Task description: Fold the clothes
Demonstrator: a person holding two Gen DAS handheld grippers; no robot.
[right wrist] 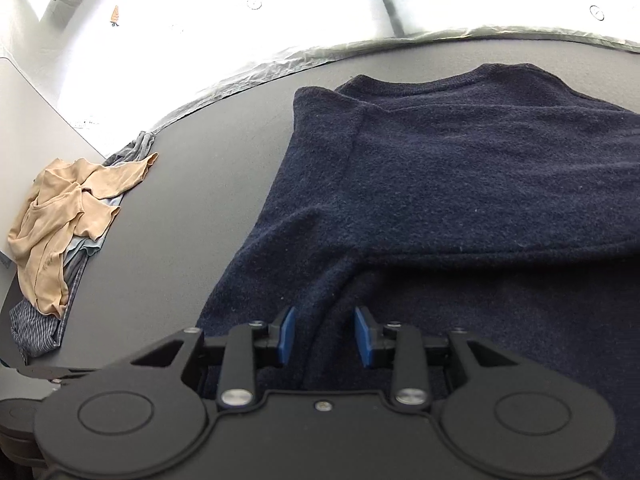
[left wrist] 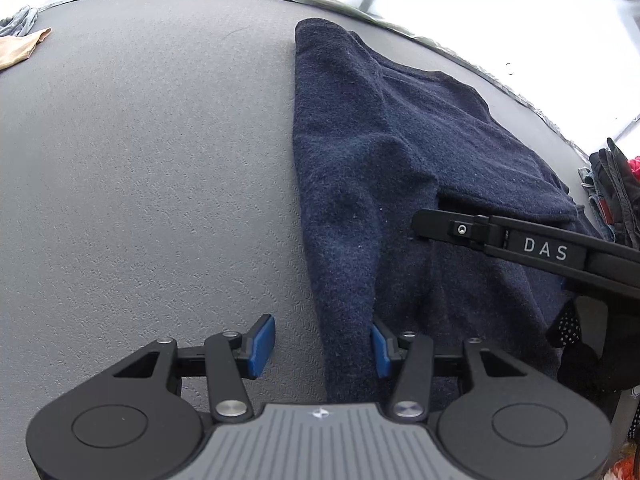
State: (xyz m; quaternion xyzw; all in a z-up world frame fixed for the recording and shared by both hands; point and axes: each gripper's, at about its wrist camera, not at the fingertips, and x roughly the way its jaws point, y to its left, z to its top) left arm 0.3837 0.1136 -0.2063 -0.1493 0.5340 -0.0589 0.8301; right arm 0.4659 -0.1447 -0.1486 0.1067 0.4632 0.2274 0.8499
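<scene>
Navy sweater (left wrist: 400,168) lies partly folded on the grey table (left wrist: 140,180), right of frame. Left hand-held gripper (left wrist: 322,346) stands parted over its left edge, gripping nothing. Right hand-held gripper (right wrist: 325,336) stands narrowly parted astride a fabric ridge, pads clear.

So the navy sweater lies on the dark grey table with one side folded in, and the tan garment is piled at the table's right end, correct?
Not quite. The navy sweater does lie on the dark grey table with one side folded in, but the tan garment is piled at the table's left end, on top of grey and striped clothes. The right wrist view shows it.
</scene>
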